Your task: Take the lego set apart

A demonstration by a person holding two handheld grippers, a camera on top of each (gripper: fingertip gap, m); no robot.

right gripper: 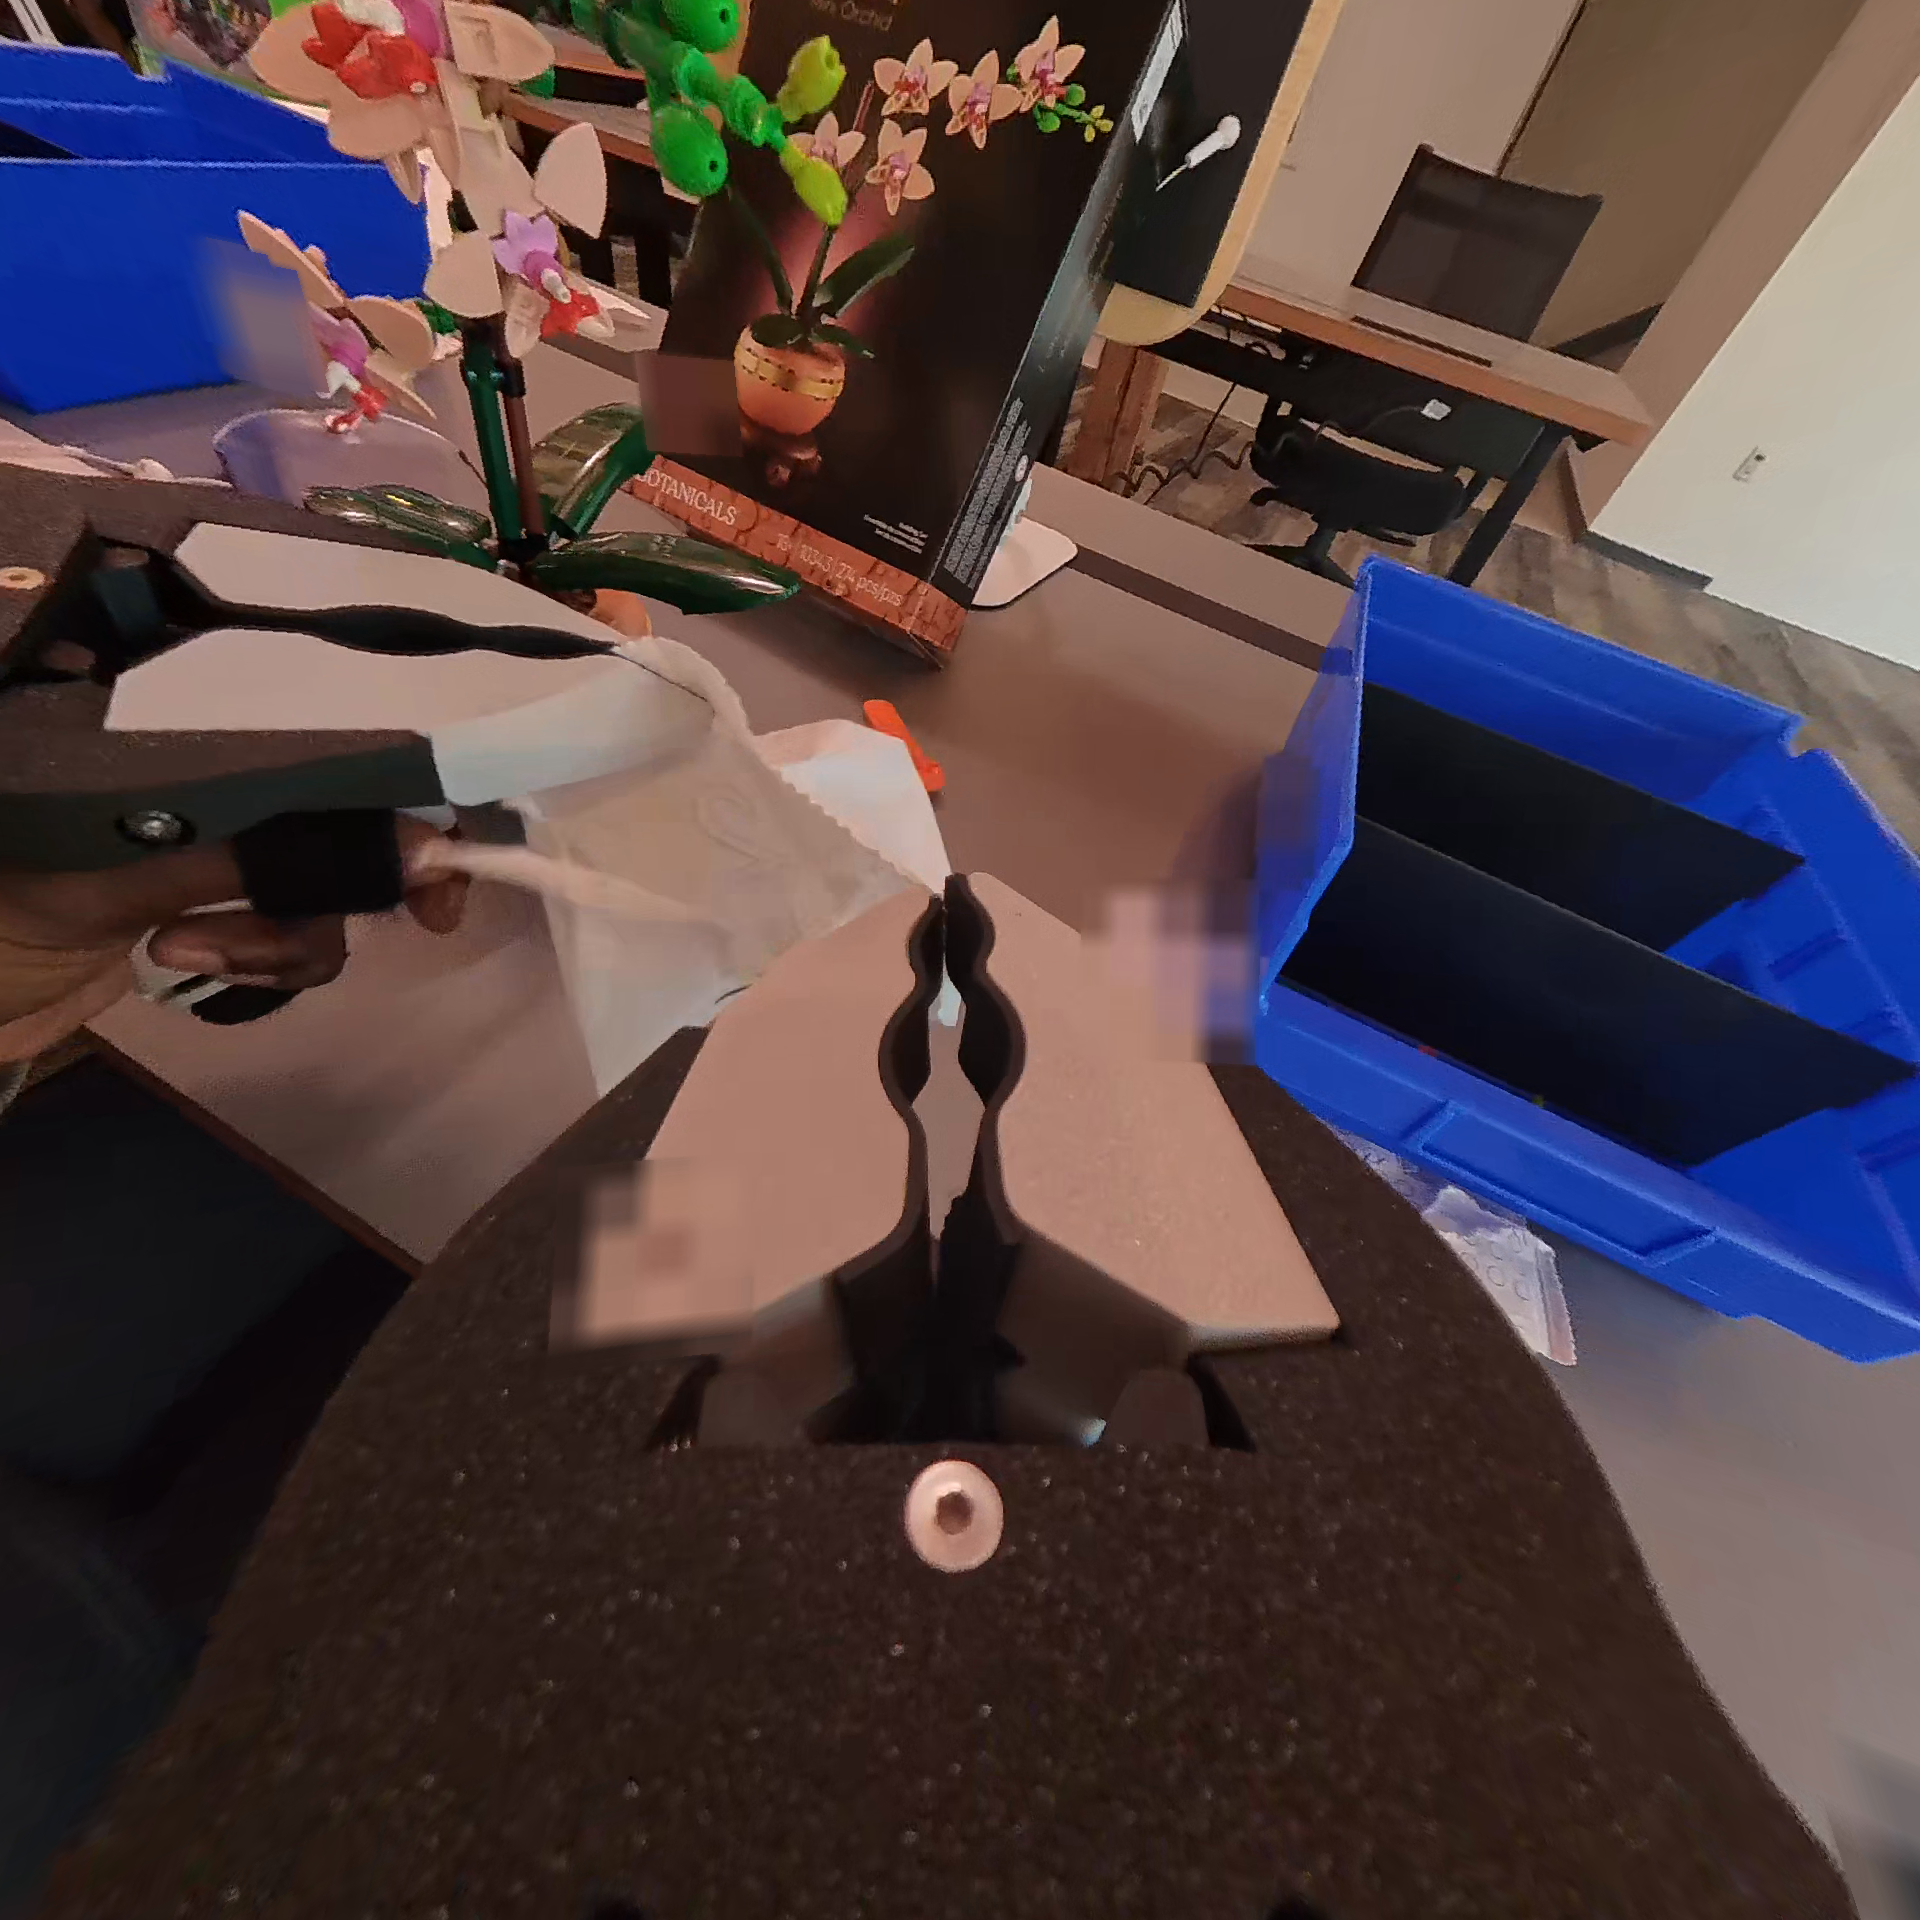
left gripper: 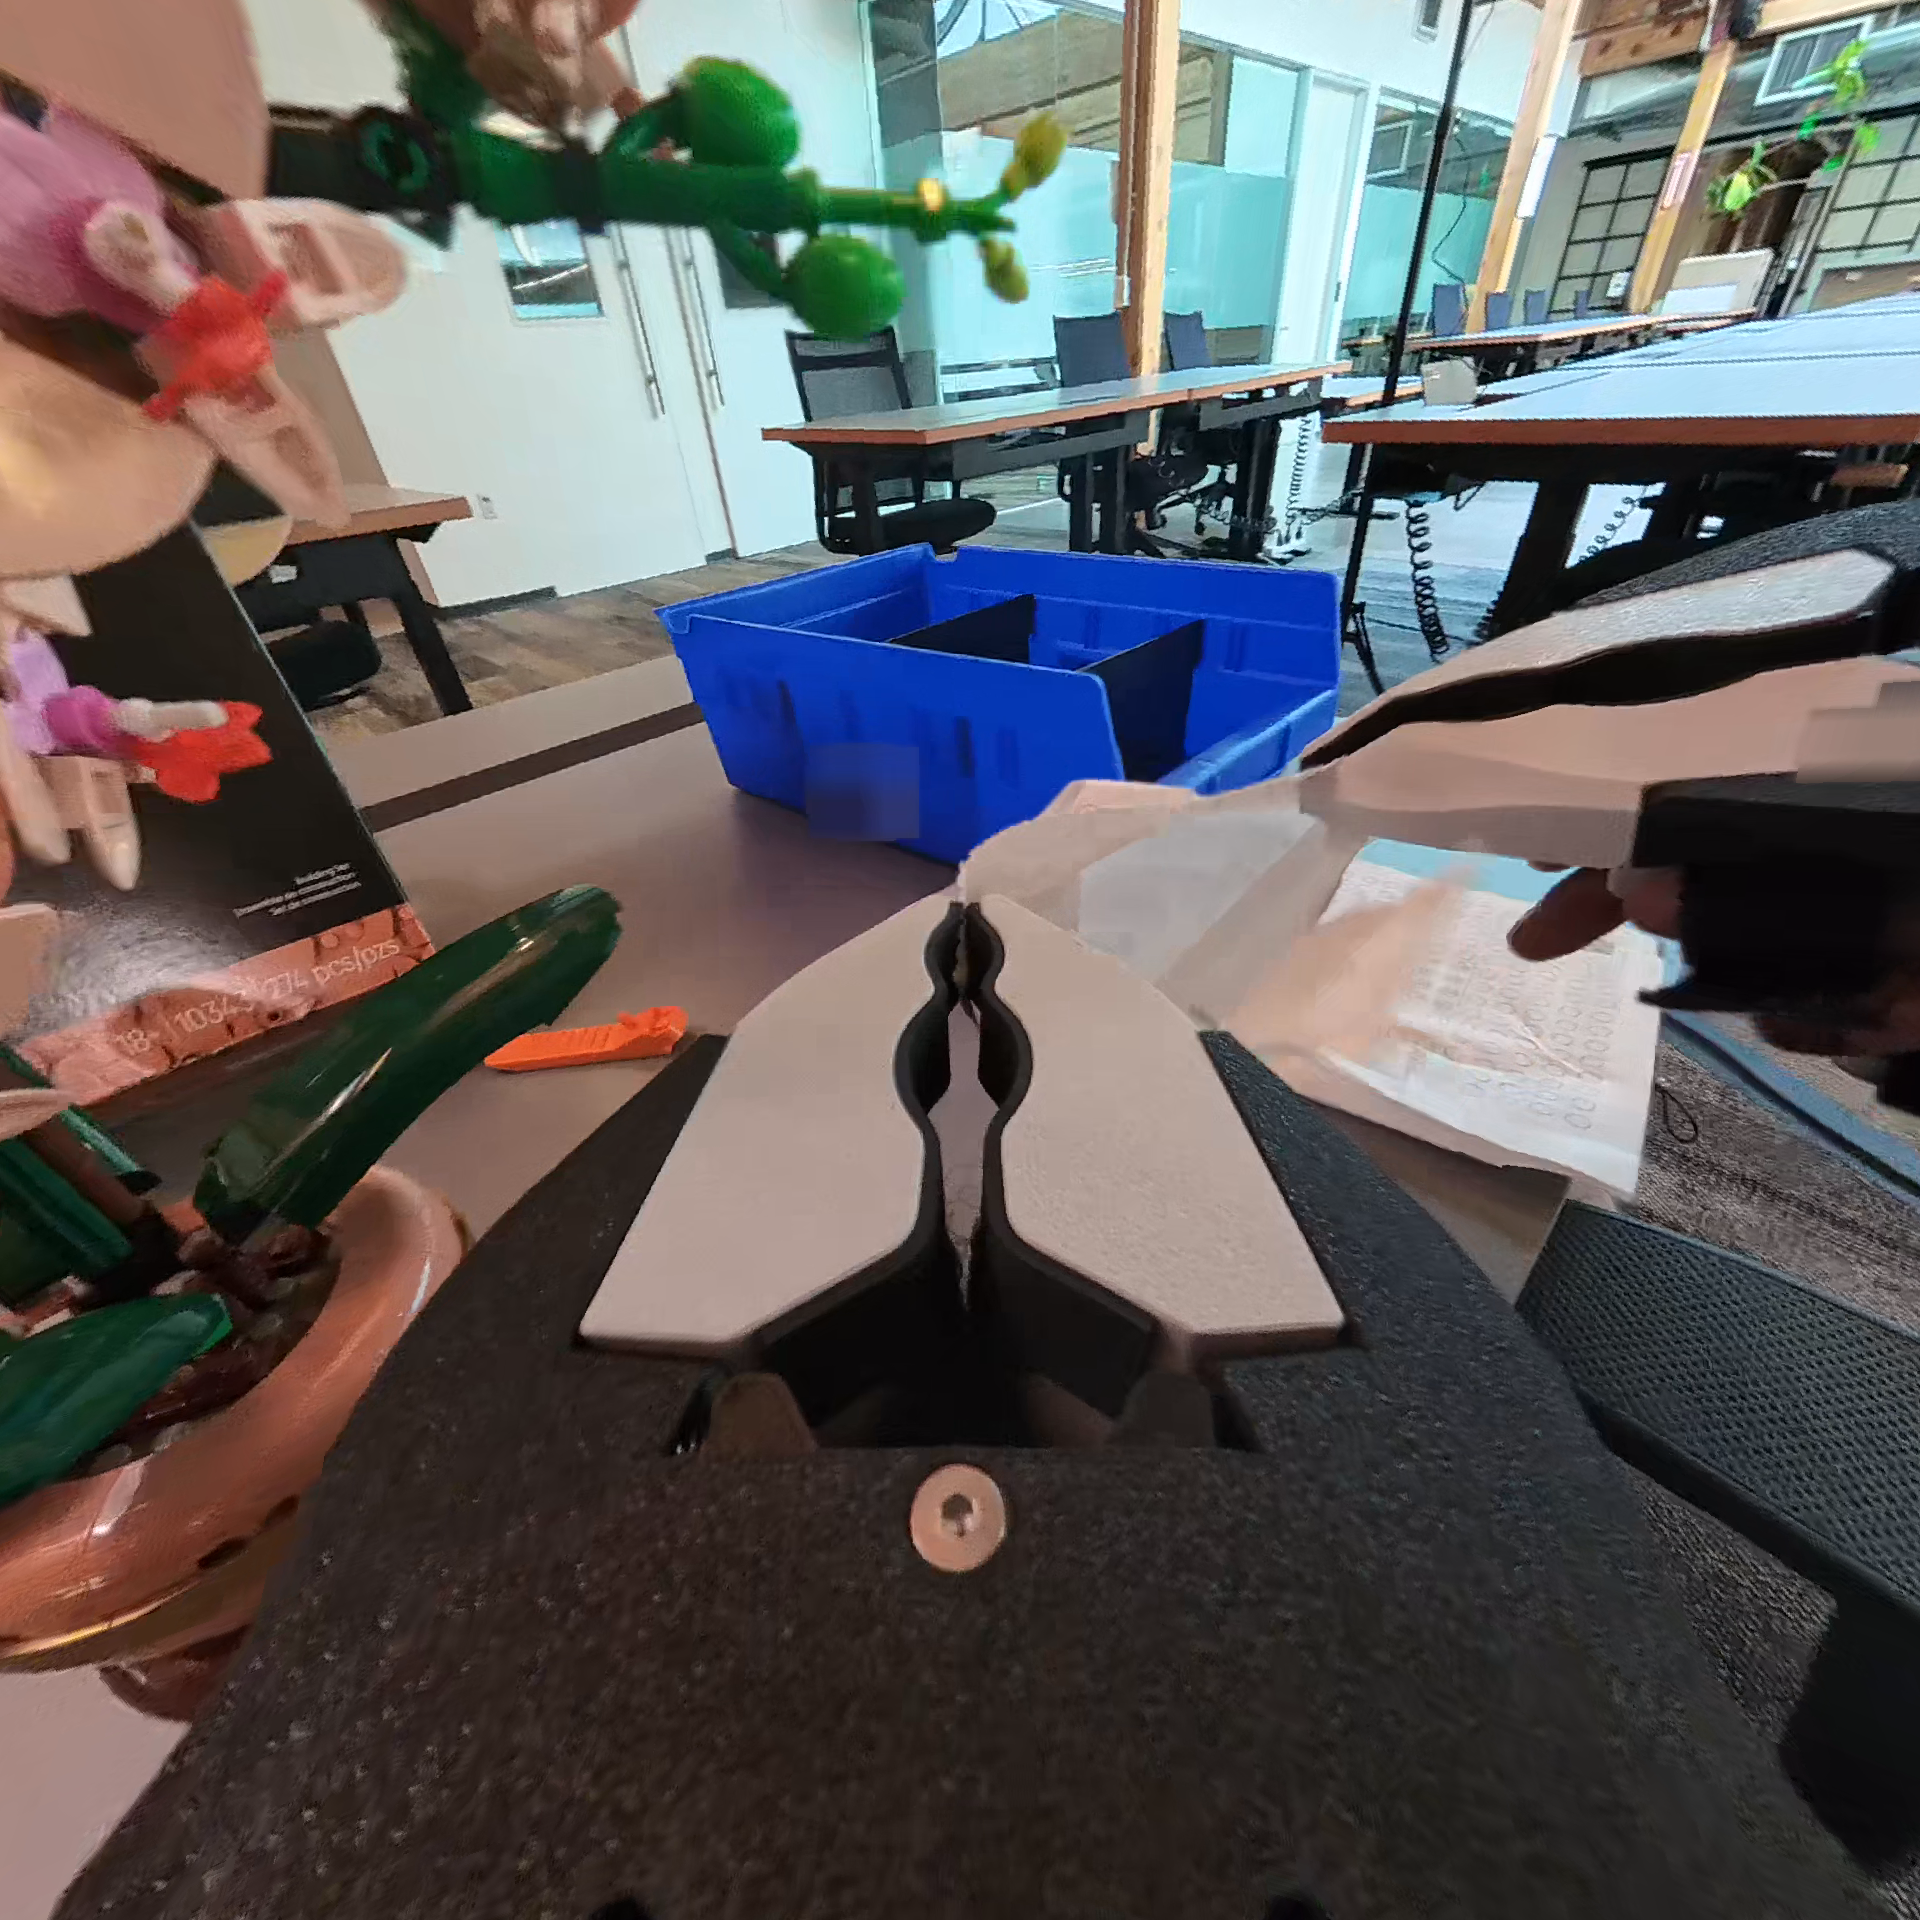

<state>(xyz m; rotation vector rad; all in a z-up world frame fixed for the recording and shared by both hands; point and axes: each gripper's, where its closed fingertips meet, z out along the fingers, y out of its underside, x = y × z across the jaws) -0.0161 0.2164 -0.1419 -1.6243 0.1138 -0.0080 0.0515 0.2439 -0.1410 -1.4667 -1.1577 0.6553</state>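
Note:
The lego orchid stands at my left: its pink pot [left gripper: 208,1475], dark green leaves [left gripper: 416,1039] and a green bud stem [left gripper: 727,187]. In the right wrist view it [right gripper: 488,332] stands behind the left gripper. Both grippers are shut on one white paper bag [left gripper: 1164,883], held above the table. My left gripper [left gripper: 961,920] pinches one corner; in the right wrist view it [right gripper: 623,649] grips the bag's [right gripper: 727,883] top edge. My right gripper [right gripper: 948,899] pinches the near edge, with white showing between its fingers; in the left wrist view it [left gripper: 1314,764] comes in from the right.
The set's black box [right gripper: 883,312] stands behind the orchid. An orange brick separator [left gripper: 592,1039] lies on the grey table. A blue divided bin [left gripper: 935,727] sits beyond the bag. A second blue bin [right gripper: 156,208] is far left. A clear plastic bag [right gripper: 1507,1268] lies by the near bin. Left tips to right tips: about 8 centimeters. My left tips are roughly 10 centimeters from the green bud stem [left gripper: 727,187].

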